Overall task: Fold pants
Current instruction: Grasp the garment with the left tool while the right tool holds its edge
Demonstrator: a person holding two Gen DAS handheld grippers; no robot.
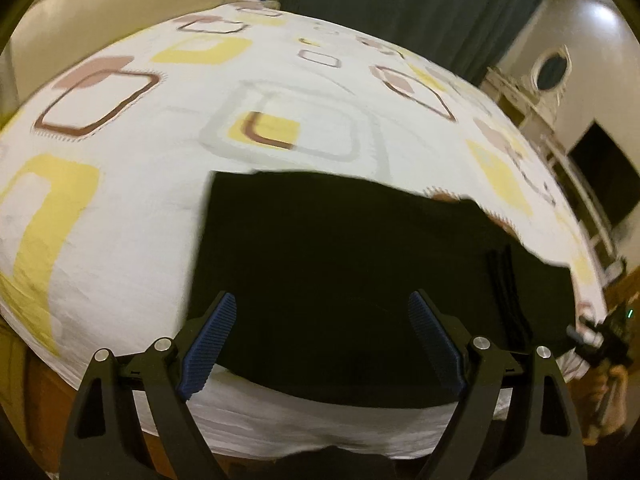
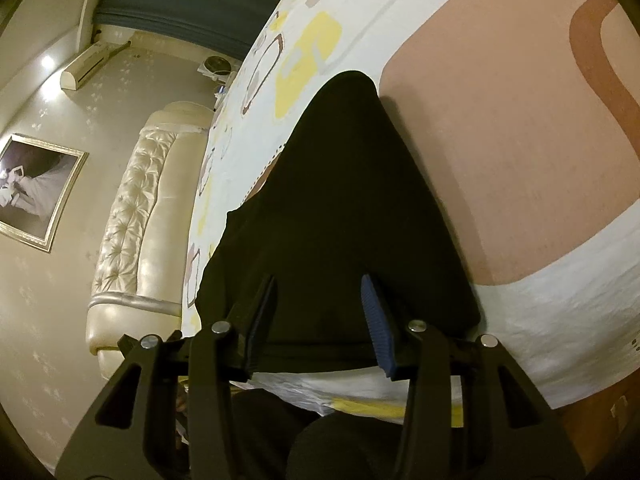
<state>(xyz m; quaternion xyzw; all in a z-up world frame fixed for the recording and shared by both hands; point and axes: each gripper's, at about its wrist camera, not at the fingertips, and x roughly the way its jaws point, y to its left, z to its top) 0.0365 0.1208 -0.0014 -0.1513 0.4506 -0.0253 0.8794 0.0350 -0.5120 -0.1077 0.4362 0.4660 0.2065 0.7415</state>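
- Lying flat on one patterned bedsheet (image 1: 132, 208): one pair of black pants (image 1: 340, 272), folded, near its front edge.
- Left gripper (image 1: 322, 344): jaws spread wide, empty.
- Right gripper (image 2: 318, 320): jaws partly apart, pinching nothing.

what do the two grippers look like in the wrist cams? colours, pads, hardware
Both match. The left gripper has black, angular linkage arms with triangular cut-outs, round silver pivot pins, and blue ribbed pads on its fingers. The right gripper has the same black frame, silver pins and blue ribbed pads. No cables or markings are visible. No sleeves or hands show.
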